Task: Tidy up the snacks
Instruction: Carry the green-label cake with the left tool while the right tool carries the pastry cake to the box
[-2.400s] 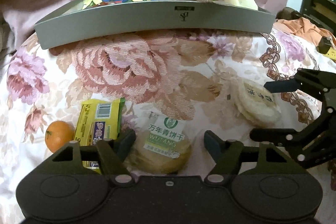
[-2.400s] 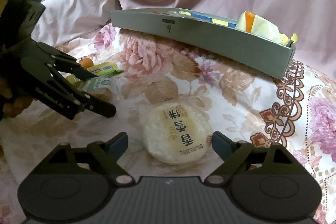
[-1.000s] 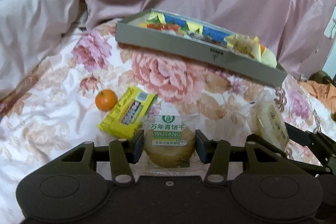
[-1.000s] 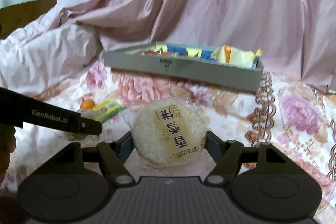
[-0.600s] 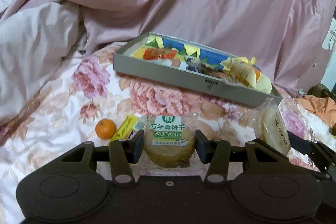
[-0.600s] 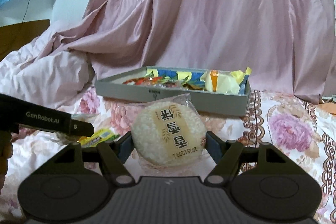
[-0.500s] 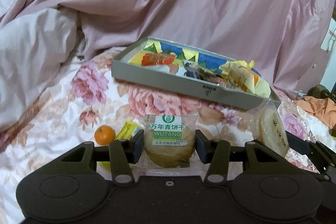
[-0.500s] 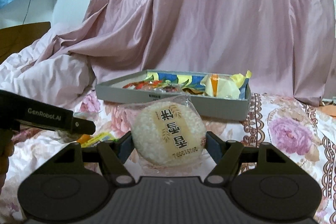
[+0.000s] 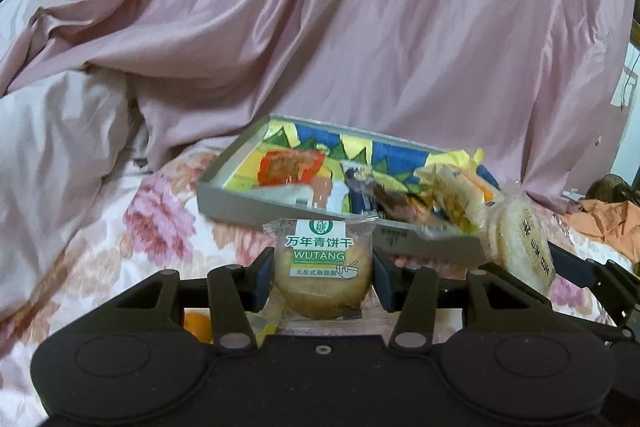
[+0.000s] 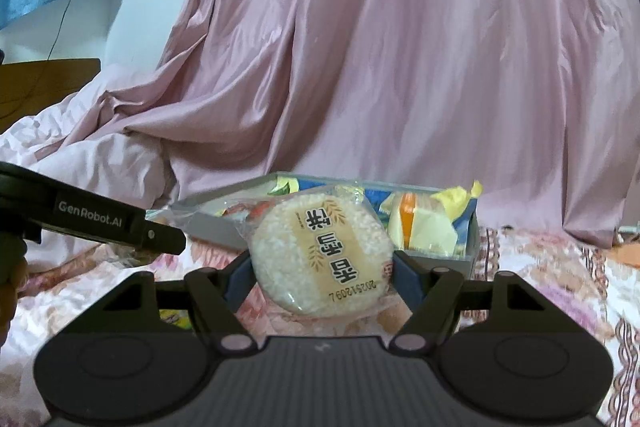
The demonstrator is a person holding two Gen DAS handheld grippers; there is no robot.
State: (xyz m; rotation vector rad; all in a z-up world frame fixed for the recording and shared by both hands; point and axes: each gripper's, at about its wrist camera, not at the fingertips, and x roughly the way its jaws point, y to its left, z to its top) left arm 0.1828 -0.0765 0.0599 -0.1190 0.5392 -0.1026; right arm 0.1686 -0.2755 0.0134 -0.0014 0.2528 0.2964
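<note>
Before the grey tray [image 9: 240, 201]: two grippers, one wrapped snack each.

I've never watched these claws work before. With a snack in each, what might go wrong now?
The left gripper pinches the wrapped biscuit and the right gripper pinches the rice cake by their edges, so either could slip or crack. The tray already looks crowded, so new packs might slide out over its rim.

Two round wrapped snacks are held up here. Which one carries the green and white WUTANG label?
The browner biscuit pack gripped in the left tongs. The rice cake in the right tongs is paler and grainy, with a tan label of dark characters.
</note>
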